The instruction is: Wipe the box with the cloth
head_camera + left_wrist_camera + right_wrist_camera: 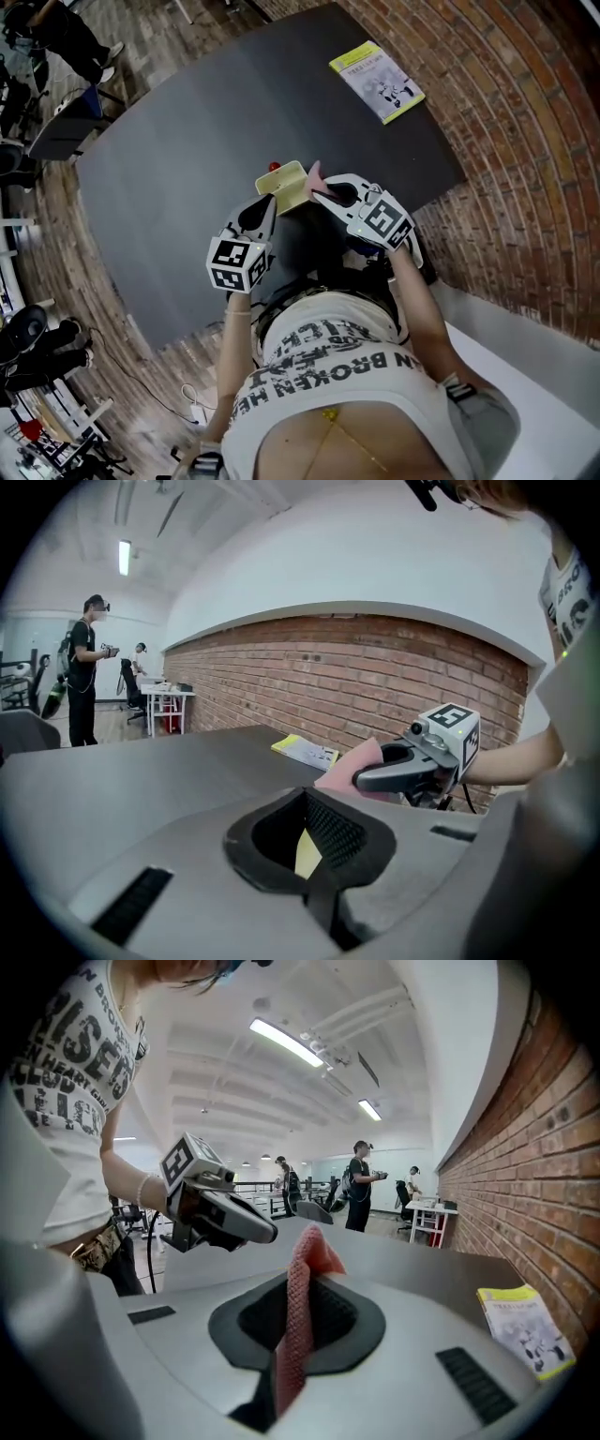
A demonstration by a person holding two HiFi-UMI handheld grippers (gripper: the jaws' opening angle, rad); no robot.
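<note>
mid-frame, the left gripper pinches the yellow box; the right gripper clamps the pink cloth. the shirt reads "broken"; print on the upper-right yellow booklet is illegible.

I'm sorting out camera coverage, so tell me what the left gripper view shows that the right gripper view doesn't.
Only the left gripper view: the flat yellow box pinched between its own shut jaws, and the right gripper seen from outside. Only the right gripper view: the left gripper seen from outside. Both: the pink waffle-textured cloth clamped in the right gripper, the yellow-green booklet on the dark grey table, the red brick wall.
</note>
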